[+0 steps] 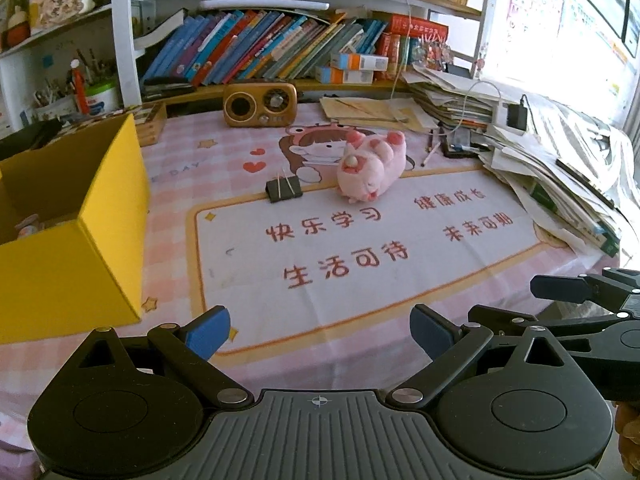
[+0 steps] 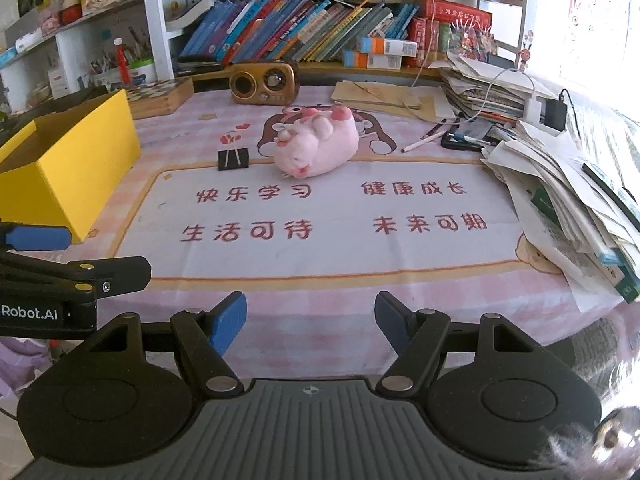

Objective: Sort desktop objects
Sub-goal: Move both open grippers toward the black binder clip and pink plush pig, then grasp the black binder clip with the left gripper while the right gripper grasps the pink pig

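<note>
A pink plush pig (image 1: 370, 168) lies on its back in the middle of the pink desk mat (image 1: 360, 272); it also shows in the right wrist view (image 2: 316, 144). A black binder clip (image 1: 283, 189) sits just left of it, and shows in the right wrist view (image 2: 233, 159) too. An open yellow box (image 1: 76, 232) stands at the left, with a small object inside; it also shows in the right wrist view (image 2: 68, 160). My left gripper (image 1: 320, 334) is open and empty over the mat's near edge. My right gripper (image 2: 311, 322) is open and empty beside it.
A gold retro radio (image 1: 260, 105) stands at the back under a shelf of books (image 1: 280, 48). Piles of papers (image 1: 560, 176) crowd the right side. Pens and a phone (image 2: 468, 136) lie near the papers. A wooden chess box (image 2: 160, 96) sits behind the yellow box.
</note>
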